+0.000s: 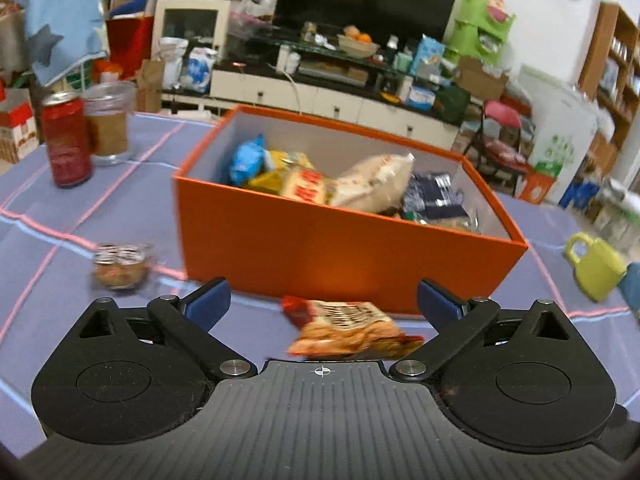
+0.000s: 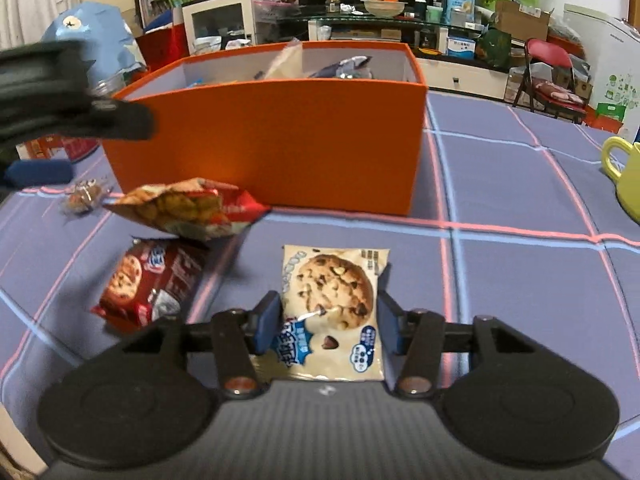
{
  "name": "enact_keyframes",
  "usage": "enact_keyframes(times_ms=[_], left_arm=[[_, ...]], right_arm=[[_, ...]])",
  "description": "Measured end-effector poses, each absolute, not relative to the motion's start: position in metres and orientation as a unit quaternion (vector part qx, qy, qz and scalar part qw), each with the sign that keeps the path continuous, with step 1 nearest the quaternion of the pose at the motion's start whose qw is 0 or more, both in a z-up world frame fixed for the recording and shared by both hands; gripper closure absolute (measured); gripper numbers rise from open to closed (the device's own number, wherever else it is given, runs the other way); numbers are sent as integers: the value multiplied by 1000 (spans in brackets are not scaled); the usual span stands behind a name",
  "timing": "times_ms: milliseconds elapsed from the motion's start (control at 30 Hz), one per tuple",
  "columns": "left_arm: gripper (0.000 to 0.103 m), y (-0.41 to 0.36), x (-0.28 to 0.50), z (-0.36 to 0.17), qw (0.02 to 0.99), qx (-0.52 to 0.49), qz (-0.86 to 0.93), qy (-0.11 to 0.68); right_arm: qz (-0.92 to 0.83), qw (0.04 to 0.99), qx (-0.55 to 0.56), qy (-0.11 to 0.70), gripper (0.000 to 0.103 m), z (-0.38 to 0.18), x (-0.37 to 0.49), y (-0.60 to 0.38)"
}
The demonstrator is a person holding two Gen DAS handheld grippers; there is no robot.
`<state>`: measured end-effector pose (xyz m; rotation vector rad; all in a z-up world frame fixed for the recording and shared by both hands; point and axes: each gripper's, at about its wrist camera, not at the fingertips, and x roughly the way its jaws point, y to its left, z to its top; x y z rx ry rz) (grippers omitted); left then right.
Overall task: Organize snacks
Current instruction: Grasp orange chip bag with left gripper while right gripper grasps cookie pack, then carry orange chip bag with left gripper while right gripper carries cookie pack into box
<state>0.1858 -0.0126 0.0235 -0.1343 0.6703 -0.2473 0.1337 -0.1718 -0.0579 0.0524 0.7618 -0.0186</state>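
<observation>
An orange box [image 1: 320, 240] holds several snack packets and also shows in the right wrist view [image 2: 280, 140]. My left gripper [image 1: 324, 300] is open above a red-and-orange snack bag [image 1: 348, 328] lying in front of the box; the bag also shows in the right wrist view [image 2: 180, 208]. My right gripper [image 2: 328, 320] has its jaws on either side of a white cookie packet [image 2: 332, 304] lying on the cloth; whether the pads press it is unclear. A red cookie packet [image 2: 148, 284] lies to its left. A small clear-wrapped snack [image 1: 118, 266] lies left of the box.
A red can [image 1: 66, 140] and a glass jar [image 1: 110, 120] stand at the far left of the blue checked tablecloth [image 1: 120, 200]. A yellow-green mug [image 1: 596, 264] stands right of the box, also in the right wrist view [image 2: 628, 176]. The left gripper's body [image 2: 60, 92] shows at upper left.
</observation>
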Motion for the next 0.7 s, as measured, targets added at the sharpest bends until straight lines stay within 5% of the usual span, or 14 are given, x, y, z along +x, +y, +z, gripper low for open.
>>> enact_keyframes(times_ms=[100,200,267,700], left_arm=[[23,-34,196,9,929,-39,-116,349],[40,-43,206,-9,911,-21,-135,389],[42,-41,210,-19,902,-23,-142,408],[66,-2,198,-1,913,-51,-153,376]], right_arm=[[-6,929,14,371,47,-59,132,-170],[-2,929,10,371,46,-60,131,-169],[2,929,9,370,45,-60,130,-170],[12,927,22,373,47,-59,134,-178]])
